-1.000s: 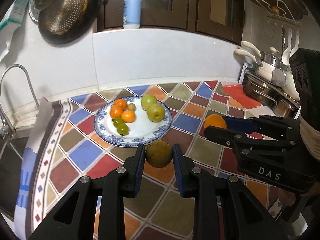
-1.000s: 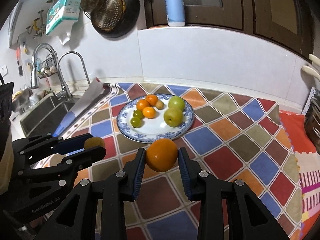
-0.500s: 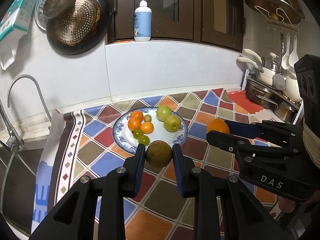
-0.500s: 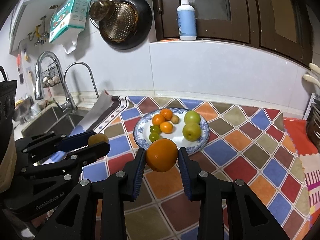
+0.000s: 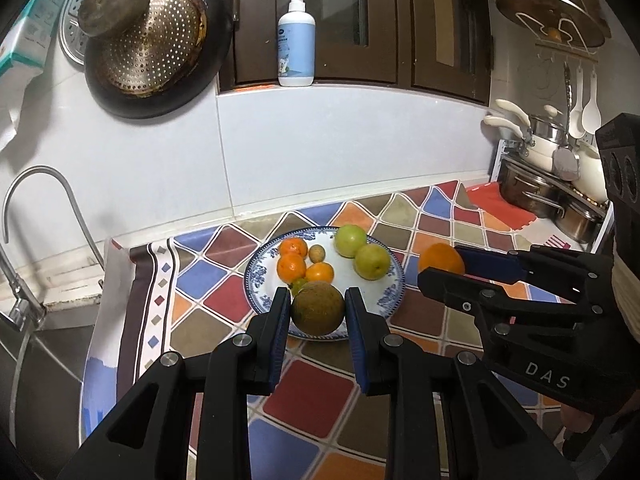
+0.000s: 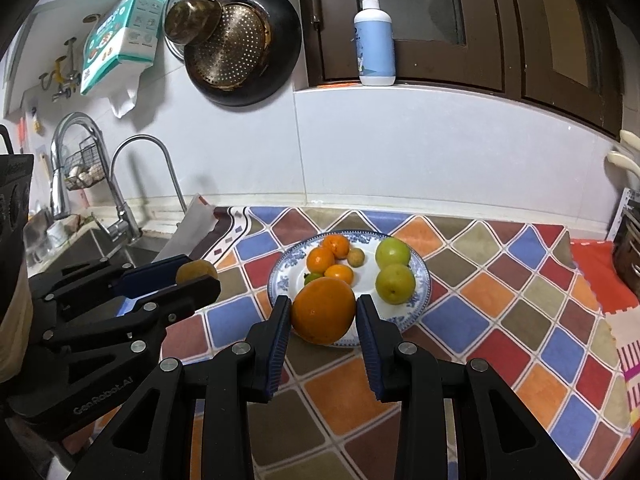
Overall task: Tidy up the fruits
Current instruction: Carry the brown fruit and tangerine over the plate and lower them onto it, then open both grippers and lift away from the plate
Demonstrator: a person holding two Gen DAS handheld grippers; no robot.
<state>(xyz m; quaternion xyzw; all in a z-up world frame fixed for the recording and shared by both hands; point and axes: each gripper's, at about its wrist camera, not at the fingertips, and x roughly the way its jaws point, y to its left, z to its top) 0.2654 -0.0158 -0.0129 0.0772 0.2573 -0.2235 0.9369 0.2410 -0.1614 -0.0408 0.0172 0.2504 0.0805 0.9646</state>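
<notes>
My left gripper (image 5: 318, 310) is shut on a brown-green round fruit (image 5: 318, 309) and holds it above the near rim of the blue-patterned plate (image 5: 390, 294). My right gripper (image 6: 323, 311) is shut on a large orange (image 6: 323, 310), also held above the plate's (image 6: 422, 292) near edge. The plate holds three small oranges (image 5: 292, 267), two green apples (image 5: 372, 261), a small brown fruit (image 5: 317, 253) and partly hidden green fruit. The right gripper shows in the left wrist view (image 5: 442, 266) and the left gripper in the right wrist view (image 6: 198, 276).
The plate sits on a counter covered by a coloured diamond-pattern cloth (image 6: 500, 320). A sink and tap (image 6: 132, 184) lie to the left. Pots (image 5: 536, 192) stand on a rack at the right. A pump bottle (image 6: 375, 40) stands on the ledge behind; pans (image 6: 240, 44) hang on the wall.
Both grippers have risen and drawn back from the counter with their fruits still held. The plate now looks smaller and farther off in both views.
</notes>
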